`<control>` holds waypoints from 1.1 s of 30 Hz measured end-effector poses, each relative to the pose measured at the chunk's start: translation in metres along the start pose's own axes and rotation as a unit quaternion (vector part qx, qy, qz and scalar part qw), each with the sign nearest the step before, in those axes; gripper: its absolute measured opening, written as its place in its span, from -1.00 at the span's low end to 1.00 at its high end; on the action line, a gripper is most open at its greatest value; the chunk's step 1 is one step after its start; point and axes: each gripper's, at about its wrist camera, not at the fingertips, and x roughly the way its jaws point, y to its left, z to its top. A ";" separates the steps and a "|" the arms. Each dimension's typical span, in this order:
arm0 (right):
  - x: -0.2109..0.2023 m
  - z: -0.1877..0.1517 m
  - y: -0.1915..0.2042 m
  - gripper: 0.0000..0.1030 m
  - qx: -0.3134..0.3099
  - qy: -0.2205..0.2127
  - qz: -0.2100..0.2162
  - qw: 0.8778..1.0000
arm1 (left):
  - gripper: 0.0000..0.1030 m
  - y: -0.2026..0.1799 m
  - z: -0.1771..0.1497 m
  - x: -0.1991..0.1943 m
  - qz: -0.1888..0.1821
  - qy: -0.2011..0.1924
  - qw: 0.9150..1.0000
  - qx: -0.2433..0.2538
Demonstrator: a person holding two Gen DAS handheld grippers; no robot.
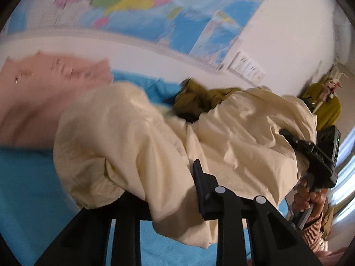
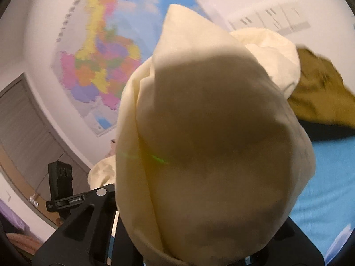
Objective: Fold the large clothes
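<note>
**Cream garment lifted off the bed, ready to spread**

The step in hand looks like the pick-up: both grippers have hold of the cream garment (image 1: pixel 155 137) and carry it above the blue bed (image 1: pixel 24 188).

In the left wrist view, the left gripper (image 1: pixel 168 190) has its jaws drawn nearly together, with a bunch of cream cloth filling the gap and spilling over the right finger; the left finger is hidden under the fabric. At 3 o'clock the right gripper (image 1: pixel 295 141) bites into the garment's far end, gripped by a hand (image 1: pixel 310 197).

In the right wrist view, the cloth (image 2: pixel 210 144) balloons over the right gripper's own fingers, so the jaws cannot be seen there; the cloth rises straight from between them, so they appear to be clamped on it.

The garment hangs bunched between the two grippers, its long axis running roughly from 8 o'clock to 3 o'clock in the left view. Which end is collar or hem cannot be told.

An olive garment (image 1: pixel 195 102) lies behind it at 12 o'clock, a pink one (image 1: pixel 35 97) at 10 o'clock.

Next, I judge, the grippers must draw apart to stretch it, then lay it flat.
</note>
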 end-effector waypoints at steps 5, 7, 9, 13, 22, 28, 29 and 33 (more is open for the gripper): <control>-0.004 0.035 0.043 -0.61 -0.054 -0.033 0.035 0.997 | -0.57 -0.011 0.034 -0.036 -0.002 -0.041 0.998 0.039; 0.004 0.052 0.057 -0.61 -0.065 -0.044 0.051 0.996 | -0.57 -0.010 0.051 -0.053 0.009 -0.066 0.996 0.051; 0.013 0.065 0.069 -0.61 -0.079 -0.050 0.068 0.993 | -0.57 -0.004 0.067 -0.068 0.022 -0.090 0.994 0.054; 0.056 0.096 0.101 -0.61 -0.095 -0.062 0.106 0.988 | -0.57 0.013 0.095 -0.099 0.074 -0.143 0.985 0.067; 0.194 0.125 0.175 -0.62 -0.110 -0.025 0.161 0.980 | -0.60 0.110 0.164 -0.137 0.235 -0.210 0.948 0.033; 0.270 0.107 0.199 -0.62 -0.111 -0.009 0.187 0.976 | -0.62 0.180 0.179 -0.154 0.311 -0.247 0.917 0.014; 0.286 0.096 0.198 -0.62 -0.110 0.003 0.192 0.975 | -0.62 0.199 0.174 -0.152 0.333 -0.257 0.907 0.014; 0.347 0.031 0.177 -0.59 -0.097 0.107 0.185 0.972 | -0.62 0.272 0.142 -0.122 0.362 -0.220 0.905 -0.039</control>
